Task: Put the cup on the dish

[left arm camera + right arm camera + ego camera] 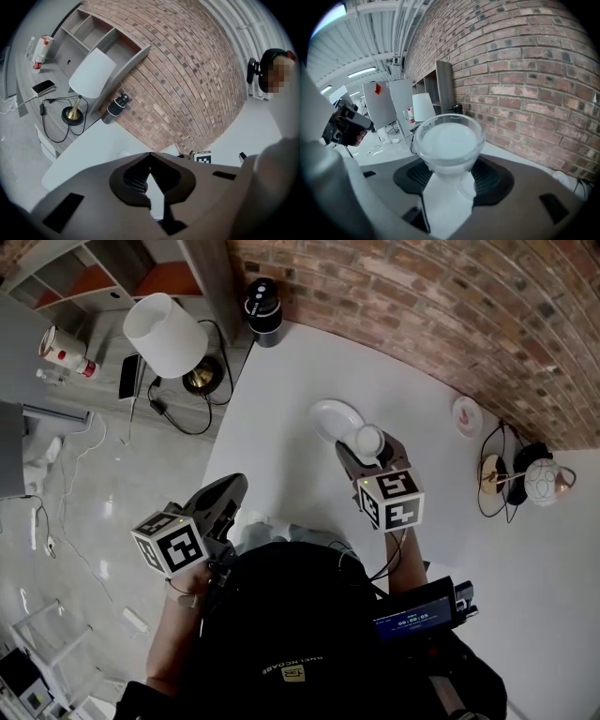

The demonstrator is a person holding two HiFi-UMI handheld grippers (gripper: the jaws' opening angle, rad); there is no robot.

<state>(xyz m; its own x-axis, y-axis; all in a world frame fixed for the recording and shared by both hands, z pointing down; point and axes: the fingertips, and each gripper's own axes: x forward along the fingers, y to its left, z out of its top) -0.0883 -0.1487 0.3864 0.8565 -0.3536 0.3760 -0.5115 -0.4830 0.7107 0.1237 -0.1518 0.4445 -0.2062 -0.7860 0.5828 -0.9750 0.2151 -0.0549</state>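
Observation:
A white cup (368,441) sits between the jaws of my right gripper (369,450), which is shut on it. In the right gripper view the cup (449,140) stands upright, its open rim facing the camera, with both pads against its sides. A white dish (333,418) lies on the white table (291,381) just beyond and to the left of the cup. Whether the cup's base touches anything I cannot tell. My left gripper (228,495) hangs off the table's left edge over the floor. Its jaws (150,157) meet at the tips with nothing between them.
A smaller plate (466,415) lies by the brick wall at the right, near a round globe lamp (543,481) and cables. A black cylinder (262,310) stands at the table's far corner. A white-shaded lamp (165,334) stands on the low shelf to the left.

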